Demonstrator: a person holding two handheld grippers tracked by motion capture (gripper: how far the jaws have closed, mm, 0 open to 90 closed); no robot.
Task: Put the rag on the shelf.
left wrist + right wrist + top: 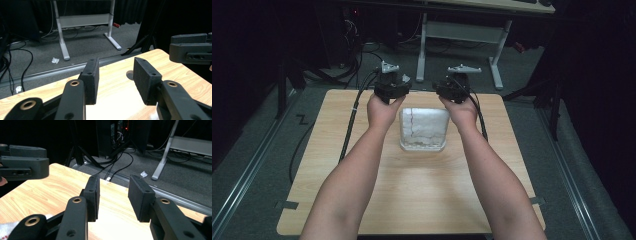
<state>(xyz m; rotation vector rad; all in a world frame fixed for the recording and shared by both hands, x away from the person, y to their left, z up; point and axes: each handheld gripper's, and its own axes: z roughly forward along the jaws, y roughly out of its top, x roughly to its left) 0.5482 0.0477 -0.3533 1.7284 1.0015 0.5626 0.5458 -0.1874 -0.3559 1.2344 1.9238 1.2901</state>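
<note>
A clear square container (422,131) holding a white cloth with a thin red line sits on the wooden table (412,195), past its middle. My left gripper (391,86) is held in a hand just beyond the container's left far corner. My right gripper (455,88) is held beyond its right far corner. In the left gripper view my left gripper (115,68) stands open above the table's far edge with nothing between its jaws. In the right gripper view my right gripper (113,185) is also open and empty, with a bit of white cloth (5,232) at the lower left.
Black cables (351,122) trail from the grippers across the table's left and right sides. Beyond the far edge is grey floor with a white desk frame (422,50), loose cables and a scrap of paper (55,60). Dark curtains surround the area.
</note>
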